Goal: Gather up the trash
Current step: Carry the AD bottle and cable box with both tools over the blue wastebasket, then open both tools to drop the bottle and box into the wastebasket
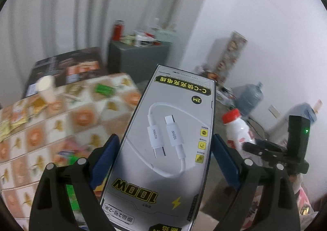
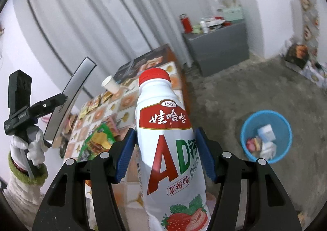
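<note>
My left gripper (image 1: 165, 145) is shut on a grey charging-cable box (image 1: 163, 141), held up in the air off the table's right edge. My right gripper (image 2: 164, 145) is shut on a white drink bottle with a red cap (image 2: 167, 141); the bottle also shows in the left wrist view (image 1: 238, 128). The box seen edge-on, with the left gripper, shows in the right wrist view (image 2: 69, 98). A blue trash bin (image 2: 265, 116) with several pieces of trash inside stands on the floor to the right.
A table with a patterned cloth (image 1: 61, 120) carries a paper cup (image 1: 46, 88), a green packet (image 1: 104, 89) and several wrappers. A grey cabinet (image 2: 218, 47) with clutter stands by the curtain. A water jug (image 1: 249, 96) lies on the floor.
</note>
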A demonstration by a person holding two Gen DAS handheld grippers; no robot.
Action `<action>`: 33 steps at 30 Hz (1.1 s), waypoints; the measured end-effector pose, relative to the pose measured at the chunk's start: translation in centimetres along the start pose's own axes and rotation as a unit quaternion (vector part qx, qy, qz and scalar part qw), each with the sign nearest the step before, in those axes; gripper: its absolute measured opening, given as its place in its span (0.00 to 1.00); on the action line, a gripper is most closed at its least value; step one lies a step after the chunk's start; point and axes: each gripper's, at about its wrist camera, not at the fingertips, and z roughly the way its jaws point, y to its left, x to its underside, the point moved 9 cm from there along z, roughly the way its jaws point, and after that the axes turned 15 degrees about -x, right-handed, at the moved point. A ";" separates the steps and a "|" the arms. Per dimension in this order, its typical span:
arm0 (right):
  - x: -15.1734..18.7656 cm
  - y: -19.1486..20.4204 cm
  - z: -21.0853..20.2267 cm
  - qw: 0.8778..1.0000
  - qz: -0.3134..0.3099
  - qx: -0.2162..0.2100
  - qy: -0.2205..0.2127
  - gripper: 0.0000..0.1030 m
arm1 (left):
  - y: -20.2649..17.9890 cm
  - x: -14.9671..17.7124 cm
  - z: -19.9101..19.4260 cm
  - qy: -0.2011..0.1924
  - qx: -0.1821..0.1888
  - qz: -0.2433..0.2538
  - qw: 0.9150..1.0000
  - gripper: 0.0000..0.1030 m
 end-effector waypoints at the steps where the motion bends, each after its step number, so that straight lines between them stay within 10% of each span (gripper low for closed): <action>1: 0.2 -0.7 -0.5 1.000 0.004 0.006 -0.003 0.55 | -1.7 0.2 0.5 0.003 0.008 0.007 1.000 0.86; 12: 2.8 -14.8 -6.6 0.988 0.115 0.095 -0.032 0.55 | -17.4 1.2 10.5 0.079 0.076 0.061 0.992 0.85; 23: 4.6 -25.4 -1.9 0.967 0.221 0.127 0.016 0.55 | -25.2 1.9 25.1 0.167 0.077 0.086 0.979 0.85; 33: 5.1 -35.0 2.6 0.920 0.352 0.170 -0.015 0.65 | -29.3 2.8 35.5 0.226 0.090 0.030 0.969 0.90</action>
